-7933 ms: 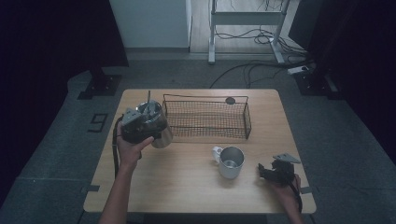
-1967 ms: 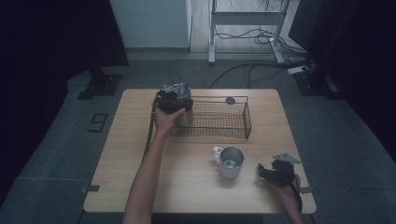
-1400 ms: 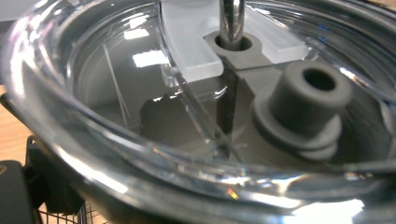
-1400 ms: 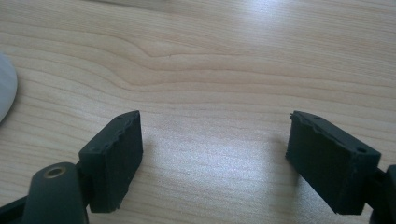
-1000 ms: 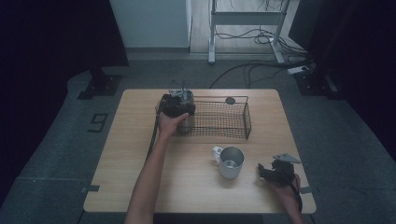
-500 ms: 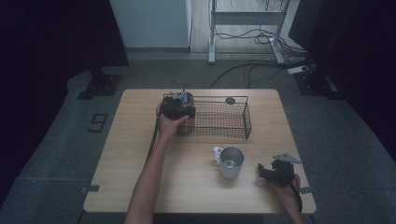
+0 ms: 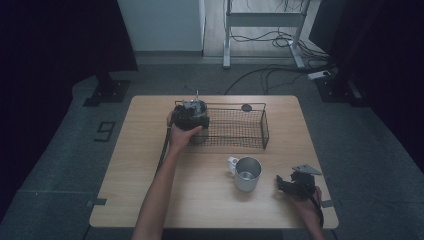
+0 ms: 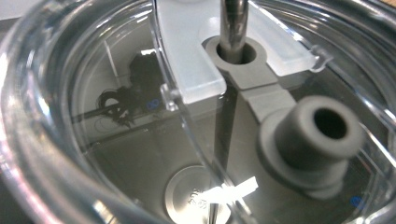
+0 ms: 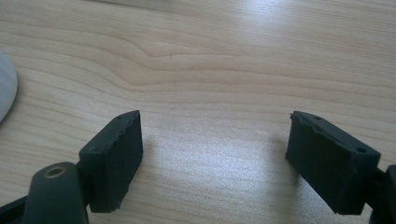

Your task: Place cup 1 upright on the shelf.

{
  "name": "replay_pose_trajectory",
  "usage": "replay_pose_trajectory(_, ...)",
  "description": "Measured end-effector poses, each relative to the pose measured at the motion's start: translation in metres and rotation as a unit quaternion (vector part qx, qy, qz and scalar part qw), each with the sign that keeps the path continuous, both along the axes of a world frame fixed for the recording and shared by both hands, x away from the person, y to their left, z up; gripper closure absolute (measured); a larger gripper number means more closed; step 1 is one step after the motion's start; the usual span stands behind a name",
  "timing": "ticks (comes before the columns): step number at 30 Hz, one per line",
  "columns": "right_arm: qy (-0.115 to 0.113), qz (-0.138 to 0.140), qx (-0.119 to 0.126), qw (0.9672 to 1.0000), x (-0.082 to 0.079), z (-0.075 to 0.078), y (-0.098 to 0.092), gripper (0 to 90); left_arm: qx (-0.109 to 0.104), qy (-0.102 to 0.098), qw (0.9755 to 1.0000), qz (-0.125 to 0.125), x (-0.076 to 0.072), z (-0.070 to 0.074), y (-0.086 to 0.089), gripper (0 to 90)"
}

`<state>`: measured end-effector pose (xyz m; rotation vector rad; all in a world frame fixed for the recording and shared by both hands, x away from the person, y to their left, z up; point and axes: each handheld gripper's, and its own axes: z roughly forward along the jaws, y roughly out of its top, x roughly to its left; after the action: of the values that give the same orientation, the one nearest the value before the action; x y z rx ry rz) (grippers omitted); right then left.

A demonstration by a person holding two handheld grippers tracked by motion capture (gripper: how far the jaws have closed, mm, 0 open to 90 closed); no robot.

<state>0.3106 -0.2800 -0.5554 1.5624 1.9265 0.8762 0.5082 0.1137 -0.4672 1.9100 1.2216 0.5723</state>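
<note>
My left gripper (image 7: 190, 115) hangs over the left end of the black wire basket (image 7: 235, 128), shut on a clear plastic cup (image 8: 116, 140). The left gripper view looks down into that cup from very close, where a translucent lid (image 8: 191, 70), a metal straw (image 8: 232, 23) through a grey seal and a grey stopper (image 8: 317, 135) show; the jaws are hidden. My right gripper (image 7: 286, 184) rests on the wooden table (image 7: 150, 165) at the front right. Its jaws stand wide apart over bare wood (image 9: 215, 158), open with nothing between them.
A steel mug (image 7: 247, 173) with a white handle stands upright between the basket and my right gripper. A small dark round thing (image 7: 246, 107) lies behind the basket. Cables and a metal frame lie on the floor beyond the table.
Several seconds ago my left gripper held the cup over the table's left side; it has carried it to the basket's left end. Over the last second nothing visibly moved.
</note>
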Motion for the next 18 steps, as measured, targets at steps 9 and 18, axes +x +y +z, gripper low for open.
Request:
replay_pose_trajectory(9,0.0,0.002,0.0,1.0,0.001,0.0,0.0,18.3,-0.012,0.002,0.9999,0.006,-0.003,0.002,0.001,1.0)
replay_pose_trajectory(18,0.001,-0.002,0.001,1.0,0.001,0.0,0.0,18.3,-0.021,-0.033,0.9992,0.005,-0.014,0.015,0.005,0.0)
